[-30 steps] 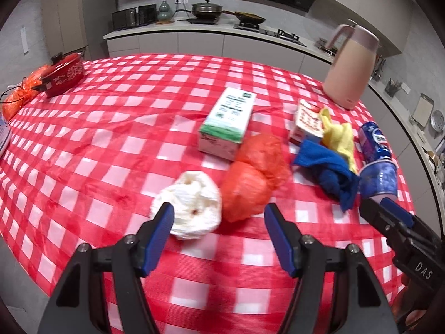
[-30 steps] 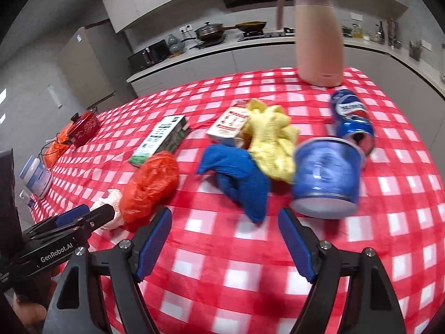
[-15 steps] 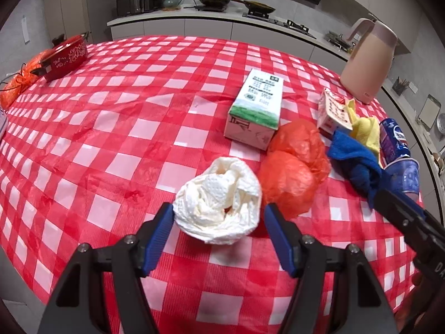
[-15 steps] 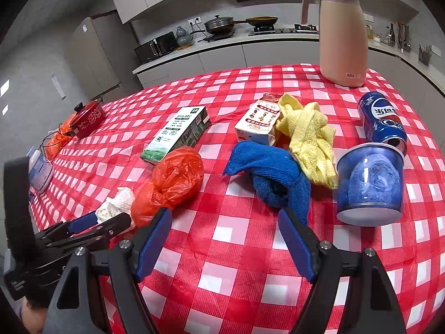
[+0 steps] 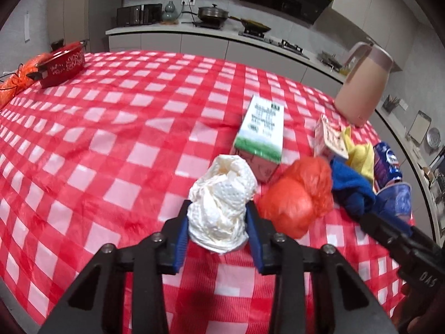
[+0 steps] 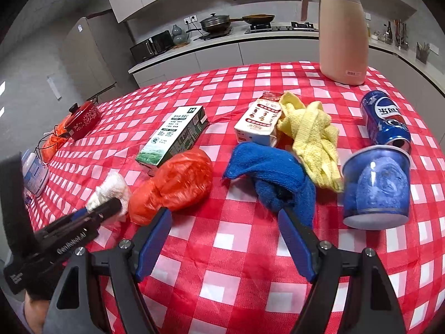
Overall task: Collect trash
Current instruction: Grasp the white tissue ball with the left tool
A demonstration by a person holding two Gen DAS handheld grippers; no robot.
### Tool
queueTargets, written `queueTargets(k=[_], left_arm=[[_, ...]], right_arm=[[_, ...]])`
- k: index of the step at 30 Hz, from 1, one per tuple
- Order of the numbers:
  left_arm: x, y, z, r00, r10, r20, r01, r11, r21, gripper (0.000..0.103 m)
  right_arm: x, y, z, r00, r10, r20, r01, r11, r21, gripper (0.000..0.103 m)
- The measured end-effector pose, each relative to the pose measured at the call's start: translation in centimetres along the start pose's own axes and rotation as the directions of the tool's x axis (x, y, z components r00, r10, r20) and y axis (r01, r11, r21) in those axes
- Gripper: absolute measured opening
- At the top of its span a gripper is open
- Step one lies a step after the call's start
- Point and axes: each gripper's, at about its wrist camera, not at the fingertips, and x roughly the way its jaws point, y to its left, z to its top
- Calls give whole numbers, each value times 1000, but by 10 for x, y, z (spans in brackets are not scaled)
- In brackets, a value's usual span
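My left gripper [image 5: 218, 217] is shut on a crumpled white paper wad [image 5: 221, 203], squeezed between its blue pads; the wad also shows in the right wrist view [image 6: 109, 189]. To its right lie an orange plastic bag [image 5: 300, 194], a green-and-white carton [image 5: 261, 130], a small white carton [image 6: 258, 122], a blue cloth [image 6: 275, 172], a yellow cloth [image 6: 314, 133], a blue cup [image 6: 375, 186] and a blue soda can [image 6: 385, 119]. My right gripper [image 6: 225, 222] is open and empty above the tablecloth, just in front of the bag and the blue cloth.
A red-and-white checked tablecloth [image 5: 111, 139] covers the table. A pink jug [image 6: 342, 27] stands at the back right. A red pot [image 5: 62, 66] and an orange net bag [image 5: 14, 83] sit at the far left. A small white jar [image 6: 33, 172] is near the left edge.
My left gripper moved forward around the white paper wad and closed on it. The right gripper stayed open and drew a little closer to the bag and the blue cloth.
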Motion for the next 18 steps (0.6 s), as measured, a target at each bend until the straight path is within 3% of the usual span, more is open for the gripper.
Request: queueTargets(k=[18], left_arm=[[25, 14, 28, 1000, 2, 8, -1, 1000, -6, 39]], right_arm=[[51, 43, 26, 998, 48, -35, -49, 999, -15, 80]])
